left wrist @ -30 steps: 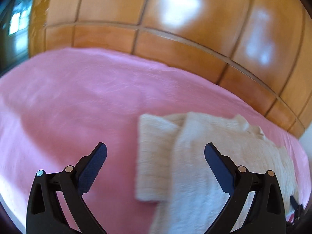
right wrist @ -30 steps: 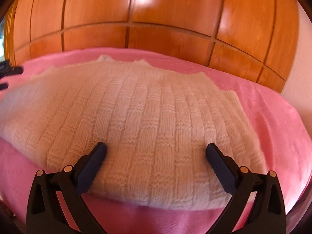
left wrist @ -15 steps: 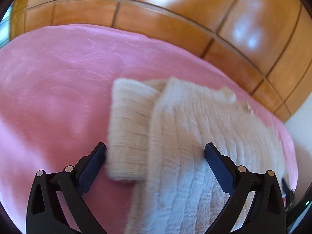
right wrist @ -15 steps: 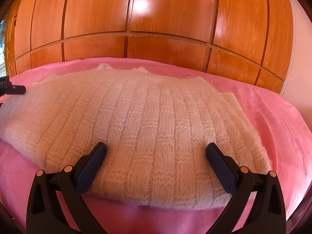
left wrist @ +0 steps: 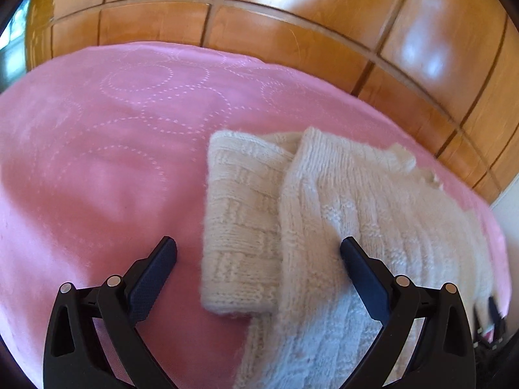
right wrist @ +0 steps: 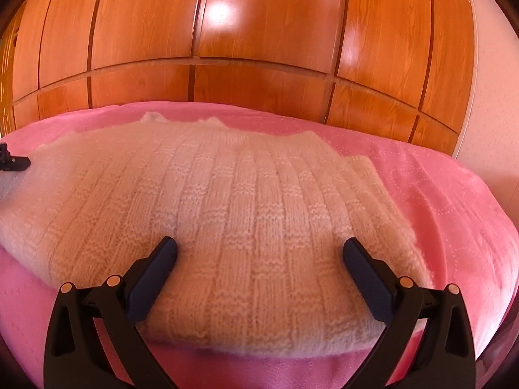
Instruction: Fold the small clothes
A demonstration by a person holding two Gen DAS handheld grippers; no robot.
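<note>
A: Firstly, item one, fingers. State recorded?

B: Left gripper point(left wrist: 258, 253): jaws spread wide, holding nothing, one finger over the bedcover, the other over the knit. Right gripper point(right wrist: 259, 253): likewise spread and empty, both fingers point(right wrist: 159, 265) above the garment's near half.

A: Item two, the garment?

B: One cream, basket-weave knitted wool sweater point(right wrist: 211, 220), lying flat on a pink quilted bedspread point(left wrist: 113, 149) stitched with dotted circles. In the left wrist view a sleeve point(left wrist: 240, 223) was doubled in beside the body; its cuff end lay between the left jaws.

A: Handling notes?

B: Judged soft, thick, light and limp; fuzzy surface, unlikely to slip, but liable to stretch or sag if lifted by one point. Best taken at a doubled edge, the hem corners or the sleeve fold, pinching through both layers.

A: Surroundings?

B: Glossy orange-brown wooden wardrobe panelling point(right wrist: 259, 48) behind the bed.
</note>
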